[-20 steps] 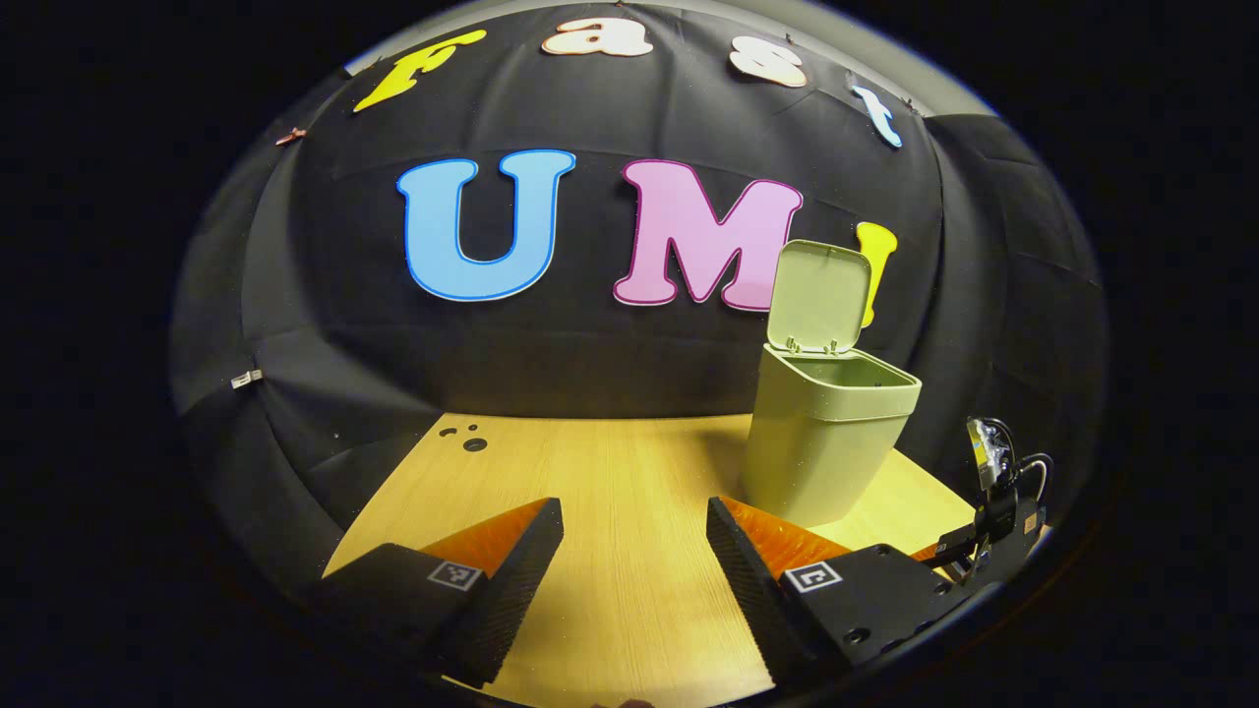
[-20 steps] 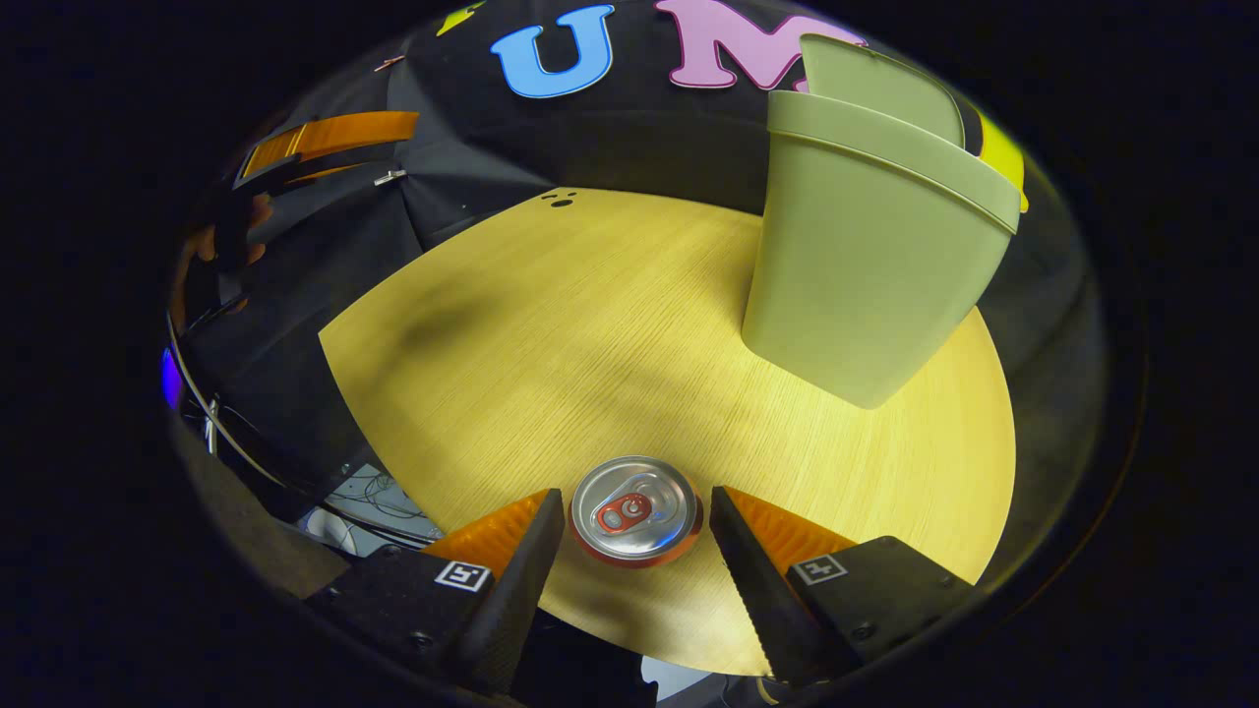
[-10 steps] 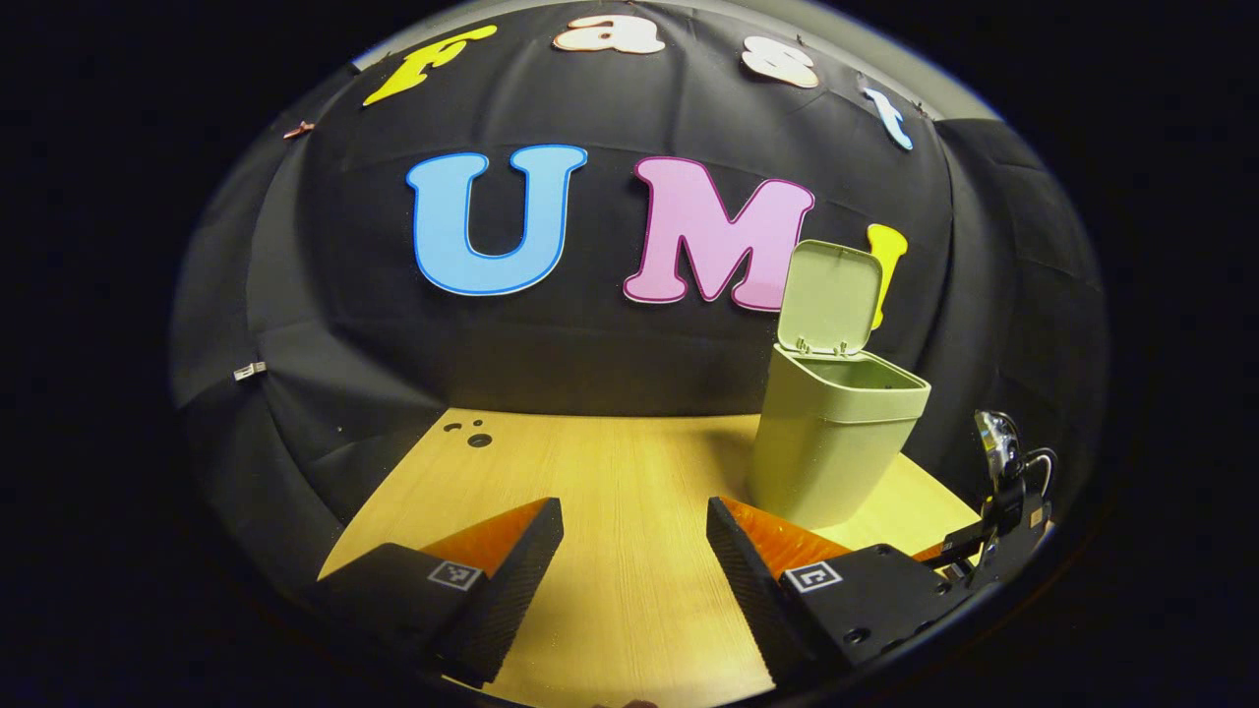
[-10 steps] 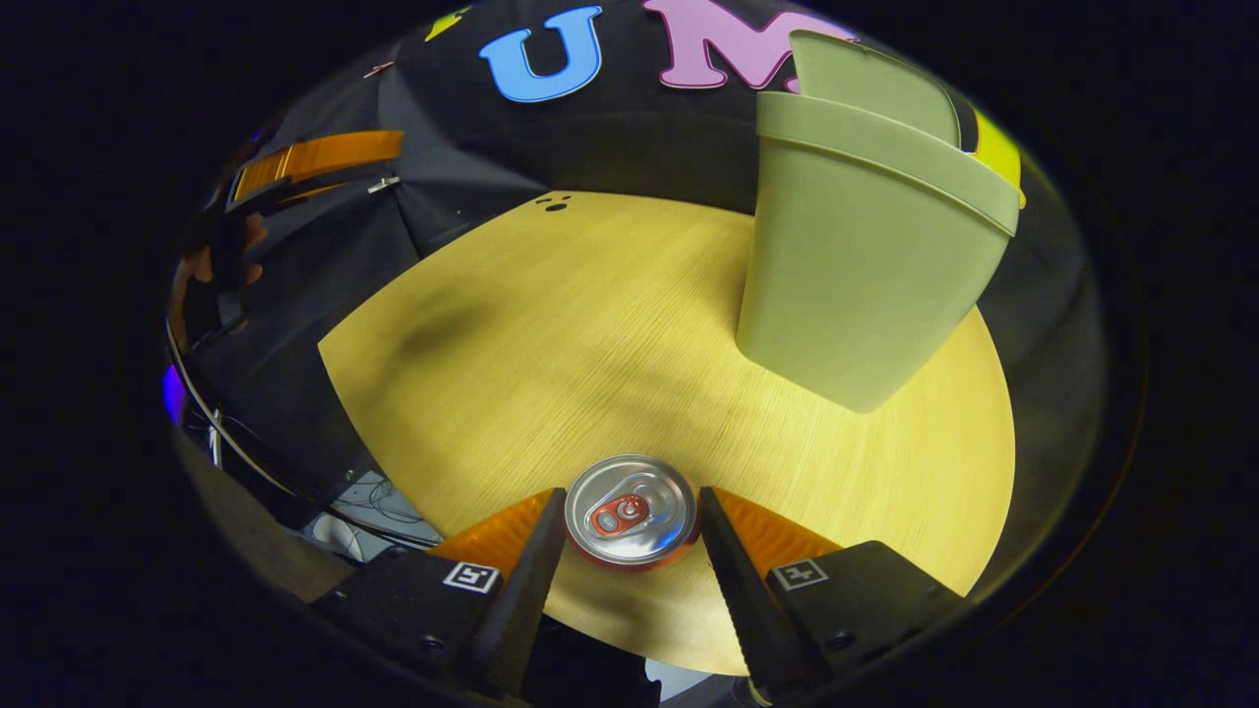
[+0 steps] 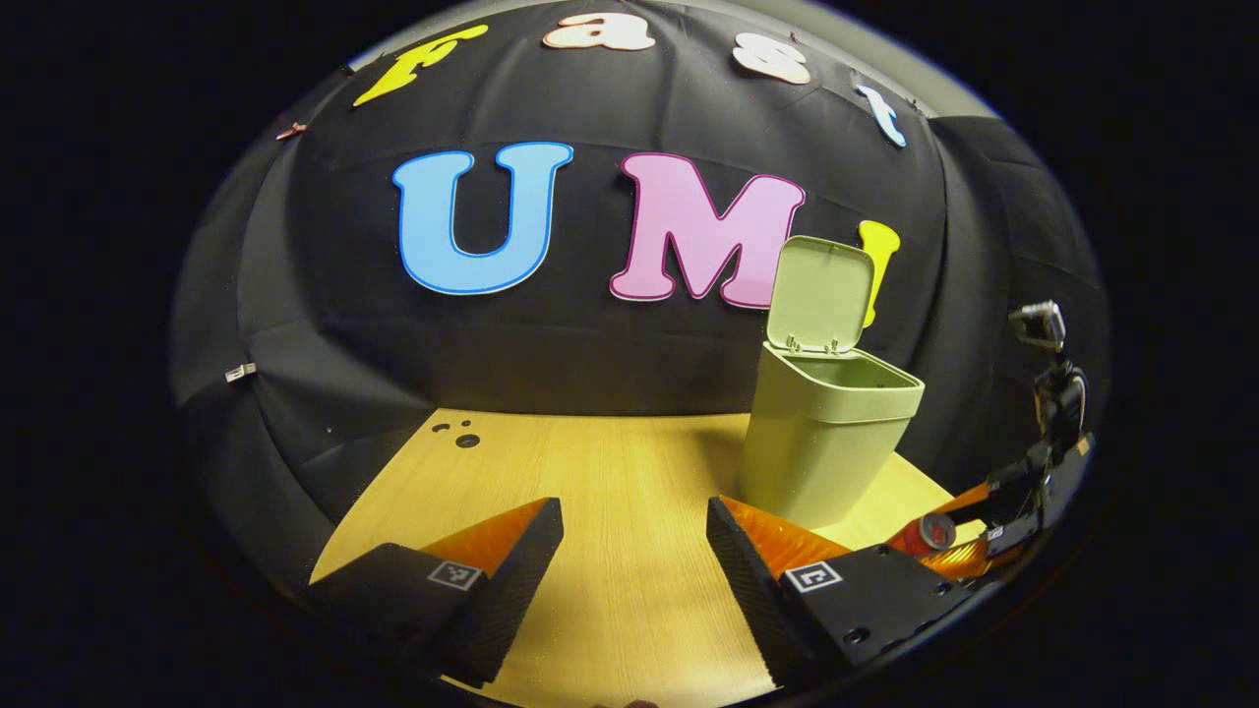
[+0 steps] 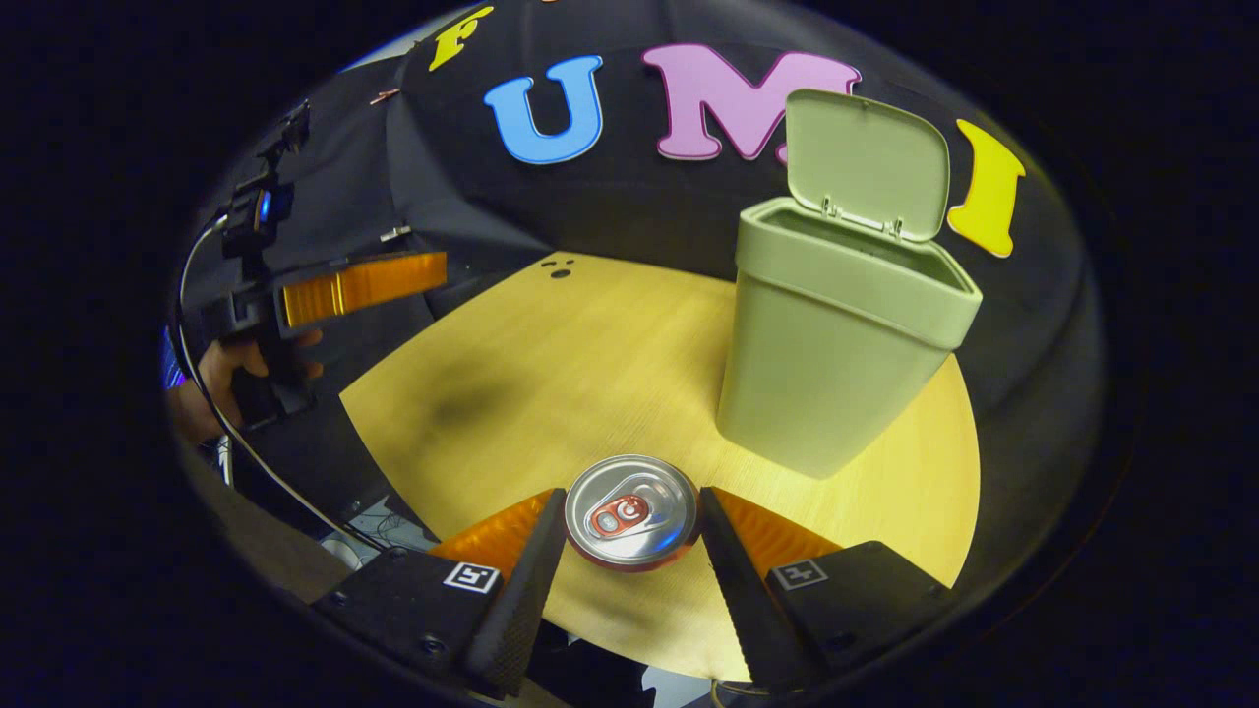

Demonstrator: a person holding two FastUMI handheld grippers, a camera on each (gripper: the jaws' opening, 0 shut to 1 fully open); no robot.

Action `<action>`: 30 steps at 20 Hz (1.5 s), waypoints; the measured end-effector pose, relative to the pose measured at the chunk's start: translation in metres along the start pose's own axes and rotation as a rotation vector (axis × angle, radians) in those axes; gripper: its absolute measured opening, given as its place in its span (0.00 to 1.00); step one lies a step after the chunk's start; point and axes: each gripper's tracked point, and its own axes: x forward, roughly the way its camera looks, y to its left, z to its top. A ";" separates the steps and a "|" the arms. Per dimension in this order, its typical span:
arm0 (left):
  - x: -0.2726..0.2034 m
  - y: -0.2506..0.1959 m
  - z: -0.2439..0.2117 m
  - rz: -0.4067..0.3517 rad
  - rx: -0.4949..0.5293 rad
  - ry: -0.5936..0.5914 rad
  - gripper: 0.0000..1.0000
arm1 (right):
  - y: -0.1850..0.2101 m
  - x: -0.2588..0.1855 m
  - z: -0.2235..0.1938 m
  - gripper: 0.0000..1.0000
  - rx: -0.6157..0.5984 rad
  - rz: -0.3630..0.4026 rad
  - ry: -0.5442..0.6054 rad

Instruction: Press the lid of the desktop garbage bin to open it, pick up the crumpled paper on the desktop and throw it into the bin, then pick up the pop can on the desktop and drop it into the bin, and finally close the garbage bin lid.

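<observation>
My right gripper (image 6: 629, 526) is shut on the red pop can (image 6: 631, 510), whose silver top faces the camera; the can hangs above the near edge of the wooden desk (image 6: 551, 364). The green garbage bin (image 6: 836, 344) stands ahead to the right with its lid (image 6: 868, 162) tilted up and open. In the left gripper view the bin (image 5: 826, 433) stands right of centre, lid (image 5: 819, 295) up, and my left gripper (image 5: 634, 551) hovers open above the desk with nothing between its fingers. The right gripper with the can (image 5: 929, 534) shows at the far right there.
The left gripper (image 6: 334, 290) and the hand holding it (image 6: 231, 369) appear at the left of the right gripper view, off the desk edge. Small dark holes (image 6: 561, 268) mark the desk's far corner. Cables lie below the desk's near left edge.
The right gripper closed on the can and lifted it, tilting up so the bin's open top came into sight. The left gripper stayed almost still.
</observation>
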 end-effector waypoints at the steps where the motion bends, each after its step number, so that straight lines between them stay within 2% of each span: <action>1: 0.000 -0.001 0.001 -0.002 0.001 0.000 0.96 | -0.001 -0.005 0.014 0.84 0.006 0.002 -0.023; 5: 0.001 -0.003 0.001 -0.004 0.006 0.002 0.95 | -0.009 -0.019 0.072 0.84 0.007 -0.009 -0.132; 10: 0.001 -0.001 0.002 0.006 0.004 0.000 0.96 | -0.031 -0.035 0.123 0.84 -0.010 -0.040 -0.236; 19: 0.000 0.005 -0.002 0.035 0.002 0.007 0.96 | -0.105 -0.046 0.211 0.84 0.055 -0.139 -0.422; 23: 0.001 0.006 0.000 0.041 0.007 0.003 0.96 | -0.141 -0.035 0.223 0.84 0.068 -0.201 -0.442; 30: 0.011 0.006 0.002 0.054 0.012 0.010 0.96 | -0.188 0.006 0.215 0.84 0.062 -0.279 -0.376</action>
